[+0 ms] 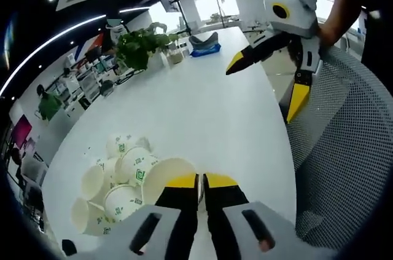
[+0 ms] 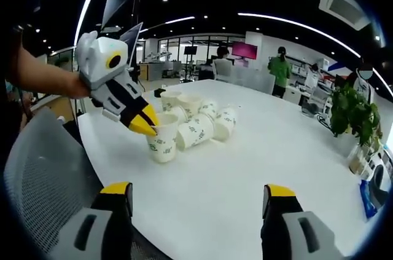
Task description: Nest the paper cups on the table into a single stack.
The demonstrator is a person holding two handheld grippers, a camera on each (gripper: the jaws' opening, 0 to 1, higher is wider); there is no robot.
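Several white paper cups with green print (image 1: 126, 177) lie and stand in a cluster on the white table (image 1: 202, 106). My left gripper (image 1: 201, 181) is shut on the rim of the nearest upright cup (image 1: 164, 174). In the right gripper view that same cup (image 2: 164, 143) stands at the cluster's near side with the left gripper (image 2: 147, 126) pinching its rim, the other cups (image 2: 199, 122) behind it. My right gripper (image 2: 198, 191) is open and holds nothing, well short of the cups. It also hangs open above the table's edge (image 1: 267, 82), held by a hand.
A grey mesh chair (image 1: 344, 149) stands against the table's near edge (image 2: 43, 168). A potted plant (image 1: 141, 45) and a blue object (image 1: 206, 51) sit at the table's far end. People stand at desks in the background (image 2: 280, 69).
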